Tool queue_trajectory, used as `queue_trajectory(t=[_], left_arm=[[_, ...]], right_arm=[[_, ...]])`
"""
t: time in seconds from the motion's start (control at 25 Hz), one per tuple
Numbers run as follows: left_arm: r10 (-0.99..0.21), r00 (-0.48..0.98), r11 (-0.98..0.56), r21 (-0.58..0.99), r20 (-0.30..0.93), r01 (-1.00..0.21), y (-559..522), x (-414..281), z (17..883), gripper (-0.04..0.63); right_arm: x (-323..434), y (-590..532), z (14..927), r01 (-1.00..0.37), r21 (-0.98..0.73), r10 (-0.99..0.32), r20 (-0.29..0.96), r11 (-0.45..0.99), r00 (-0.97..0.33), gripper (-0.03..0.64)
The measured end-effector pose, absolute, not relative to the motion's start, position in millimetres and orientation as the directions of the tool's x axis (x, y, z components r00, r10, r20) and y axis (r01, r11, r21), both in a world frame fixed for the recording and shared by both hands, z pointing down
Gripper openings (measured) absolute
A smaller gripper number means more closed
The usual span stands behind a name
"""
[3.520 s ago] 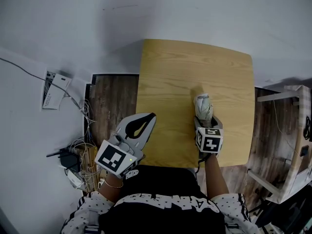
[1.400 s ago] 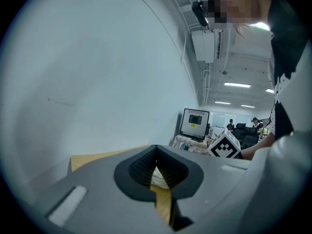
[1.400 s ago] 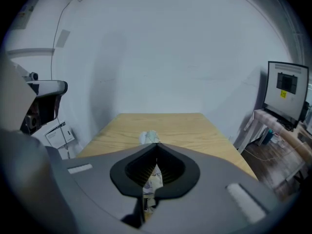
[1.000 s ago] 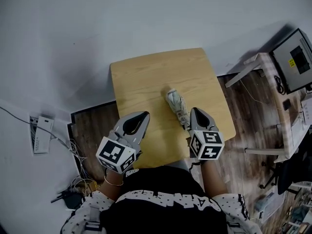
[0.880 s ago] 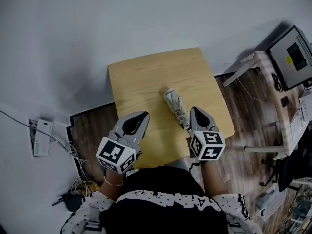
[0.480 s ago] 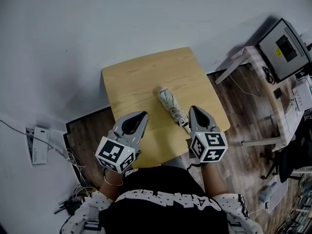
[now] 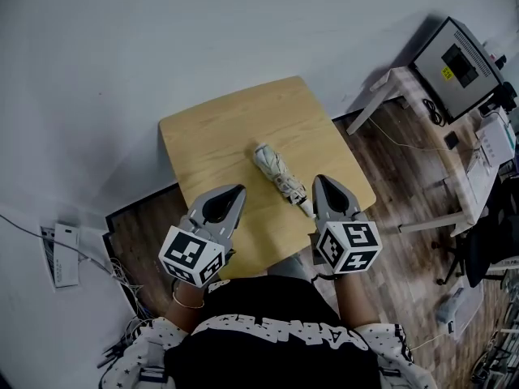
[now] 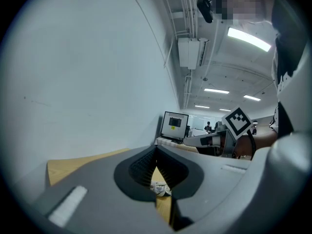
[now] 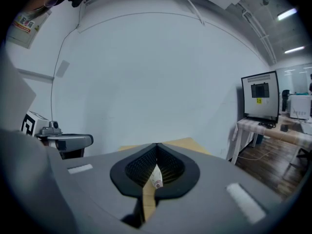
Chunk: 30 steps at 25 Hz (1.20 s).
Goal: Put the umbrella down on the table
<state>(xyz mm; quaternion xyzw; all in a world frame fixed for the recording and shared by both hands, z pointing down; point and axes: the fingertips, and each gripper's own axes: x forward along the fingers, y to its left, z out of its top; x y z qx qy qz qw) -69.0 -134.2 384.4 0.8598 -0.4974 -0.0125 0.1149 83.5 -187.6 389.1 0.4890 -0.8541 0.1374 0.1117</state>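
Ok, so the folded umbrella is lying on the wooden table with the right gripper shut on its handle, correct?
Not quite. The right gripper is shut, but on nothing. The right gripper view shows its jaws closed on each other, and the folded umbrella lies free on the wooden table beyond them.

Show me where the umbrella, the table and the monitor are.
umbrella (image 7: 274,170), head view, middle of the folded canopy
table (image 7: 215,140), head view, bare wooden top
monitor (image 7: 452,57), head view, its screen
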Motion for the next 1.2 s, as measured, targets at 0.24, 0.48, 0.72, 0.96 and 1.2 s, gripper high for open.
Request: queue_trajectory(t=[0.24, 0.48, 0.72, 0.96, 1.2], left_arm=[[-0.843, 0.531, -0.506, 0.206, 0.087, -0.837, -132.1, -61.3, 382.4, -0.007], [-0.831, 0.549, -0.523, 0.208, 0.089, -0.826, -129.6, -57.0, 385.5, -0.006], [-0.827, 0.556, -0.531, 0.208, 0.082, -0.821, -129.4, -57.1, 382.8, -0.006], [-0.824, 0.56, -0.534, 0.216, 0.081, -0.817, -130.9, -59.5, 384.6, -0.006], [-0.819, 0.568, -0.543, 0.215, 0.078, -0.812, -133.3, -60.5, 383.2, -0.007]], right_arm=[[89.4, -178.8, 378.2, -0.873, -0.124, -0.819, 0.304, 0.472, -0.486, 0.014], [87.8, -170.3, 370.7, -0.869, -0.11, -0.821, 0.289, 0.483, -0.493, 0.014], [87.2, -166.8, 367.5, -0.871, -0.104, -0.825, 0.284, 0.481, -0.489, 0.013], [86.4, -167.2, 368.6, -0.877, -0.1, -0.83, 0.288, 0.47, -0.478, 0.014], [84.3, -166.4, 368.8, -0.879, -0.101, -0.83, 0.295, 0.466, -0.474, 0.014]])
